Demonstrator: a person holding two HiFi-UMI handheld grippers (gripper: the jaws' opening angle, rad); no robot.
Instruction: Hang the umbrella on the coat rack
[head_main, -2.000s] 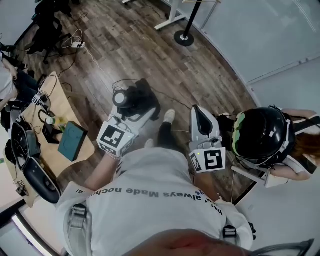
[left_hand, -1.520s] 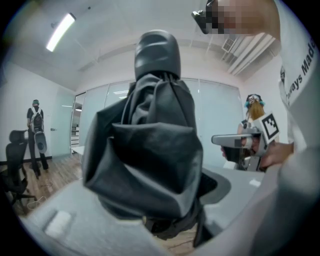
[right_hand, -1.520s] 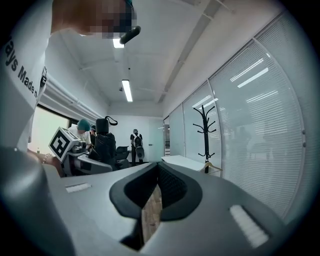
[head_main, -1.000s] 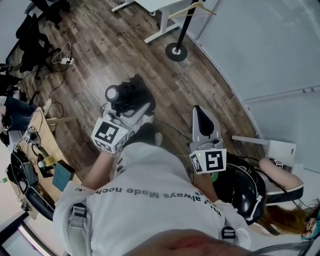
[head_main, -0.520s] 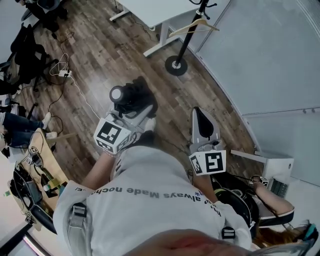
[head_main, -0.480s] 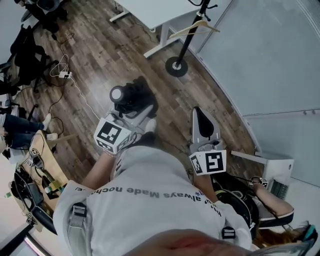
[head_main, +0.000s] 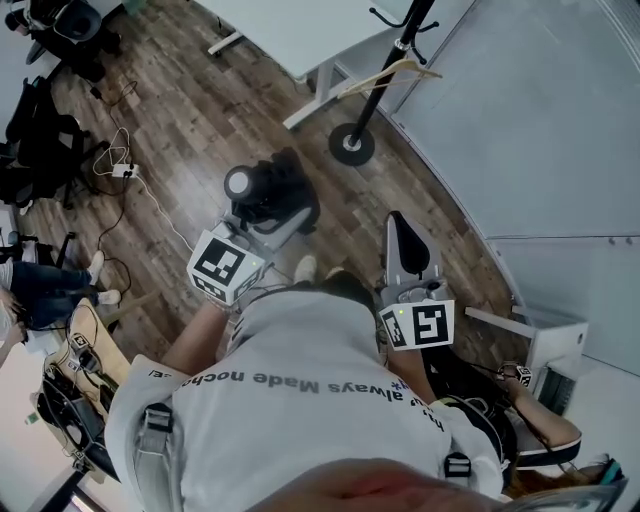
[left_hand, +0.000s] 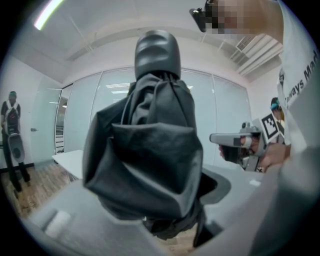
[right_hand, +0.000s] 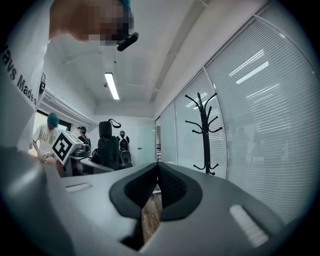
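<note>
Left tongs (head_main: 272, 212) squeeze the folded black umbrella (left_hand: 150, 150), and its round end (left_hand: 157, 50) sticks out past the jaws. Right tongs (right_hand: 157, 176) are closed tight with nothing in them. The umbrella is out in front of the person, above the wood floor (head_main: 200, 100). The black coat rack (head_main: 383, 80) stands ahead by the glass wall, well apart from the umbrella.

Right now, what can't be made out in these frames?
- Left gripper view: the umbrella fills the frame, hiding where the left gripper grips it.
- Head view: the coat rack has its top cut off by the upper edge.
- Right gripper view: the umbrella's loop is too small to judge.
</note>
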